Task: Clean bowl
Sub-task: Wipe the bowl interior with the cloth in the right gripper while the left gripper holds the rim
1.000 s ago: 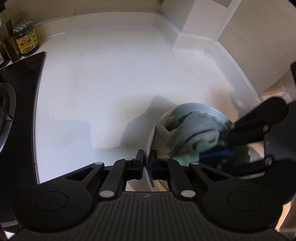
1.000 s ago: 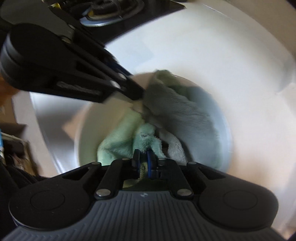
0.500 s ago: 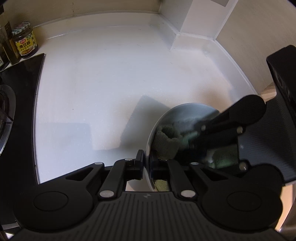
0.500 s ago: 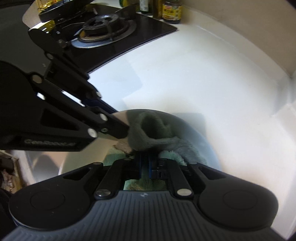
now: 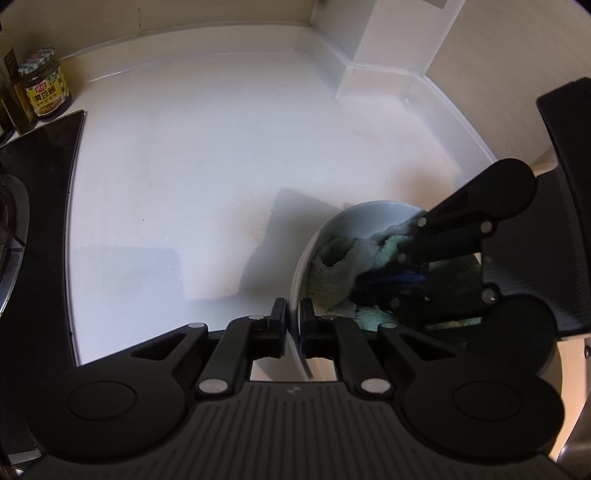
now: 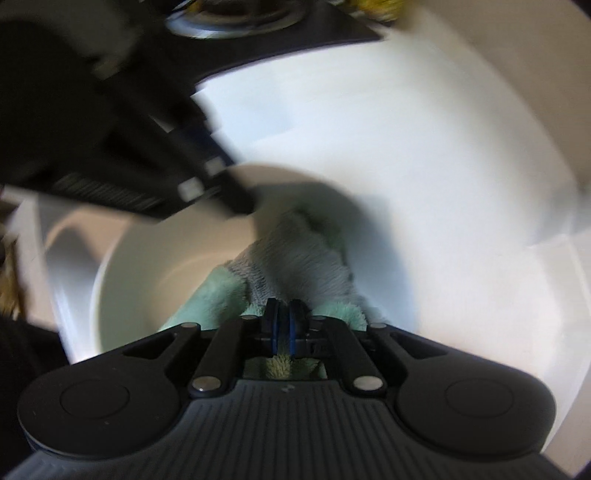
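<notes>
A white bowl (image 5: pixel 364 214) is held tilted above the white counter. My left gripper (image 5: pixel 293 314) is shut on the bowl's near rim. A green and grey cloth (image 5: pixel 340 262) lies bunched inside the bowl. My right gripper (image 5: pixel 391 277) reaches into the bowl from the right and is shut on the cloth. In the right wrist view the bowl (image 6: pixel 155 273) is blurred by motion, the cloth (image 6: pixel 295 258) is pinched in my right gripper (image 6: pixel 283 317), and my left gripper (image 6: pixel 240 199) clamps the bowl's far rim.
The white counter (image 5: pixel 207 158) stretches ahead to a back wall and a corner pillar (image 5: pixel 388 37). A black stove top (image 5: pixel 33 192) sits at the left, with a sauce jar (image 5: pixel 44 90) and bottles behind it. The stove burner (image 6: pixel 236 18) shows at the top of the right wrist view.
My right gripper has swept the cloth around inside the bowl, and its view swings and blurs. My left gripper stays shut on the rim, with the bowl nearly still.
</notes>
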The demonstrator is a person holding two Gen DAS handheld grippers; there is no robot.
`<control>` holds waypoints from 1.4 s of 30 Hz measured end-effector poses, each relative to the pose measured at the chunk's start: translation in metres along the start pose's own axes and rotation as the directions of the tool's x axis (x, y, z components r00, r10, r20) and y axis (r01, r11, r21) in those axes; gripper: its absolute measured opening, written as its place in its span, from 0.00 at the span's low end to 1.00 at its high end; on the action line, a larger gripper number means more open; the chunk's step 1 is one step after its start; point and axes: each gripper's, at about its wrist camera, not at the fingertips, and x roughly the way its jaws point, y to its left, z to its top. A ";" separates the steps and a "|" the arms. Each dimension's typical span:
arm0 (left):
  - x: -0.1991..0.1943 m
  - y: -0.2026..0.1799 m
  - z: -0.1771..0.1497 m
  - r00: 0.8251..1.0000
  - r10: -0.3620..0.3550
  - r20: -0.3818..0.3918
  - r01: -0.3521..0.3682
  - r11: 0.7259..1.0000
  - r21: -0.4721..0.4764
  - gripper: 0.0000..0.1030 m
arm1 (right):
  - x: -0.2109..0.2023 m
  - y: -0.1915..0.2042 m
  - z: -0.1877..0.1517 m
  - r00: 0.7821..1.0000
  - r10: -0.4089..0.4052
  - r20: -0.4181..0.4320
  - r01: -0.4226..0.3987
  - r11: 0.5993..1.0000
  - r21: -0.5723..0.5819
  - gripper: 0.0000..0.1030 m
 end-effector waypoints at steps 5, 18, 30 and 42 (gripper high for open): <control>0.001 -0.001 0.001 1.000 0.001 0.002 -0.001 1.000 -0.005 0.03 | 0.001 -0.008 0.000 0.993 0.091 0.074 -0.099 0.990 0.099 0.06; -0.001 -0.001 0.000 1.000 -0.009 -0.004 0.009 1.000 0.008 0.03 | -0.033 -0.003 -0.014 0.987 0.033 -0.155 -0.059 0.985 -0.163 0.02; 0.000 -0.007 0.000 1.000 -0.005 -0.010 0.005 1.000 0.005 0.03 | -0.056 -0.011 -0.027 0.987 0.161 0.007 -0.161 0.985 -0.060 0.07; -0.001 -0.006 -0.004 1.000 0.000 -0.010 0.000 1.000 0.019 0.03 | -0.066 -0.017 -0.028 0.996 -0.074 -0.054 0.064 0.983 -0.172 0.04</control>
